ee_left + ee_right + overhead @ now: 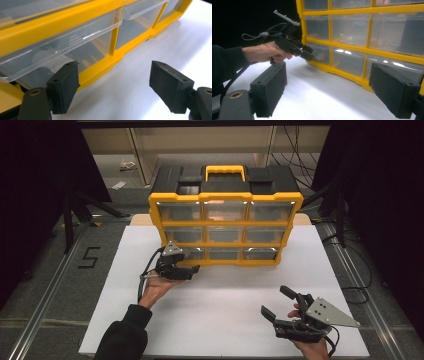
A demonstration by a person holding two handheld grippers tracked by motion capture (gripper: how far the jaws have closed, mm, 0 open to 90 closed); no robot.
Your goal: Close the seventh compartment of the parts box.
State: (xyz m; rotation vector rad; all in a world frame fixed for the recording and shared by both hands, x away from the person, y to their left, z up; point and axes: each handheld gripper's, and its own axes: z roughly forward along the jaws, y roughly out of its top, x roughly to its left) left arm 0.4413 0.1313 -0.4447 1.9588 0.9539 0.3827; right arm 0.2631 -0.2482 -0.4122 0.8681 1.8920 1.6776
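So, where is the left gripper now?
In the high view the left gripper is at the left of the white board, in front of the bottom-left drawer of the yellow organizer, jaws open and holding nothing.

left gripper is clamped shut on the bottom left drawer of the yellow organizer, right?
Not quite. The left gripper is at the bottom left drawer of the yellow organizer, but it is open, its pads pressing on nothing, as the left gripper view shows.
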